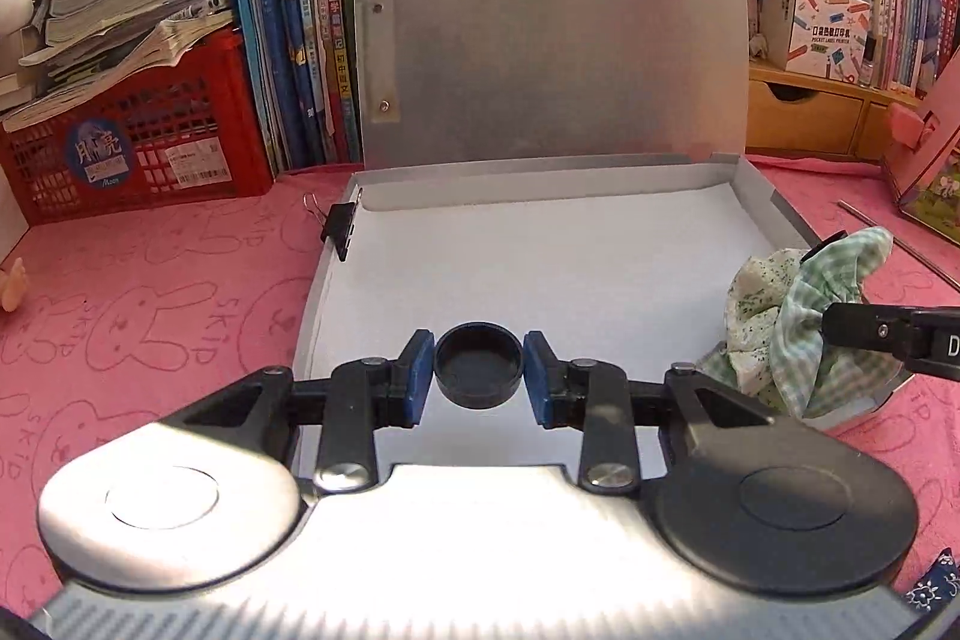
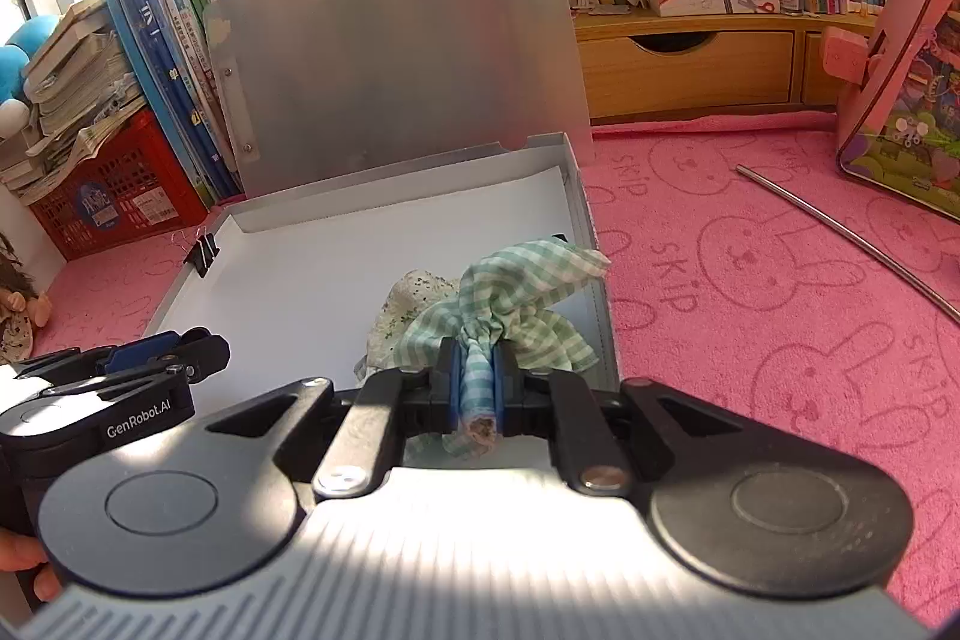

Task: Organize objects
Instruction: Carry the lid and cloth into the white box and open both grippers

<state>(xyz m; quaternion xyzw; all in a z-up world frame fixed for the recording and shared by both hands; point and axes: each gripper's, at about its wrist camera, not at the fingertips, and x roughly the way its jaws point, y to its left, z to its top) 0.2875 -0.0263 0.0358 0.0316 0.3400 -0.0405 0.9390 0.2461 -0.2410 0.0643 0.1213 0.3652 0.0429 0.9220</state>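
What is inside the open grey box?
A white sheet lines the bottom of the grey box. A black binder clip grips its left wall. The green checked cloth hides the near right corner.

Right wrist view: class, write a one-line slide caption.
Right gripper clamps a green checked cloth bundle over the open grey box.

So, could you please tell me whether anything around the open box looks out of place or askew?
Mostly the metal rod, lying loose and diagonal on the pink cloth right of the grey box. A binder clip is also clamped onto the box's left wall, which looks odd.
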